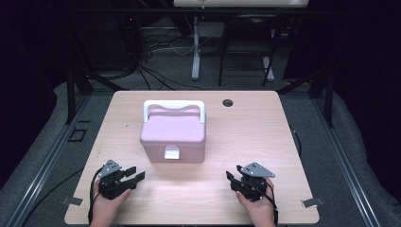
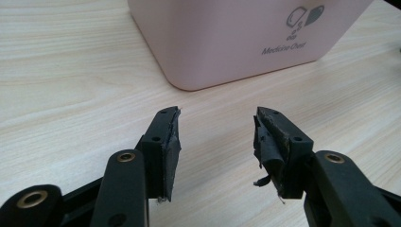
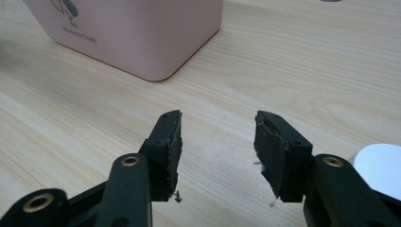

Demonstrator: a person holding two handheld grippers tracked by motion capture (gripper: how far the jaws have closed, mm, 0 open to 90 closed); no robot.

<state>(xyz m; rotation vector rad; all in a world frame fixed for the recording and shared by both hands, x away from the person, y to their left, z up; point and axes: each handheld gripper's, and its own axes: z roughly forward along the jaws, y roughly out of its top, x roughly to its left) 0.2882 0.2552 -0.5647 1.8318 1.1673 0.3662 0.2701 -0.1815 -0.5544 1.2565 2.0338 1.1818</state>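
Looking at the high view from left to right: the left gripper sits at the lower left of the frame, the pink medicine chest is in the middle, and the right gripper is at the lower right. Both grippers rest low near the front edge of the wooden table, each with a hand behind it.

Left one first. Its jaws stand about half apart with nothing between them, just bare tabletop. In the left gripper view the chest fills the upper middle and right of the frame, well apart from the fingertips, so it lies ahead and toward the centre.

Right one's the same deal: jaws parted, empty. In the right gripper view the chest is at the upper left, again a clear gap away.

Honestly neither hand looks nearer; the box sits pretty much midway between them, long side running across the frame, white latch facing the person, white handle folded toward the back.

Count: one chest, one handle, one latch, two grippers. My guess is the latch is what gets approached next.
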